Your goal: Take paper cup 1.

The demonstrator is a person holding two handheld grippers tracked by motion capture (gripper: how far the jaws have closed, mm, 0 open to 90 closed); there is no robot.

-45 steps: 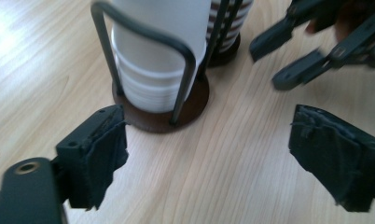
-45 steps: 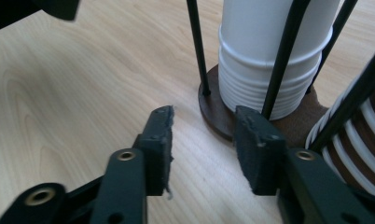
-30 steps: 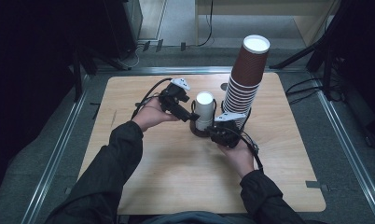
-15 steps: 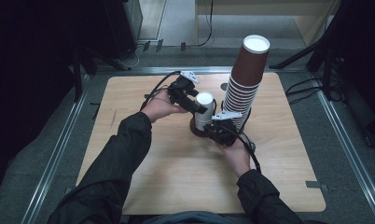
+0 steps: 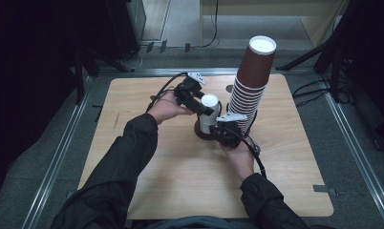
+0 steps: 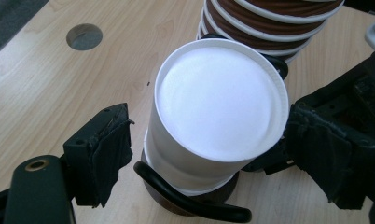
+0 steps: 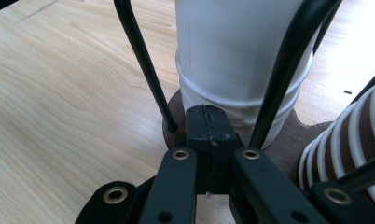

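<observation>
A stack of upturned white cups (image 5: 208, 119) (image 6: 220, 102) (image 7: 237, 56) stands in a black wire holder on a dark brown base (image 5: 201, 136) (image 7: 288, 140). A tall stack of brown ribbed cups (image 5: 252, 86) (image 6: 269, 18) (image 7: 344, 154) stands beside it. My left gripper (image 5: 208, 108) (image 6: 209, 154) straddles the top white cup. Its jaws have just been closing, and a gap remains at the left pad (image 6: 106, 149). My right gripper (image 5: 218, 131) (image 7: 209, 135) is shut, with its tips at the base's near edge between two wire uprights (image 7: 139, 60). I see nothing between its pads.
The wooden tabletop (image 5: 147, 162) has a round hole (image 5: 229, 88) (image 6: 84, 36) behind the holder. A low wire loop (image 6: 190, 203) runs round the foot of the white cups. Dark floor, metal rails and cables surround the table.
The left hand has moved right, bringing its jaws from beside the white cup to either side of it, and the jaws have narrowed. The right hand and both cup stacks stayed put.
</observation>
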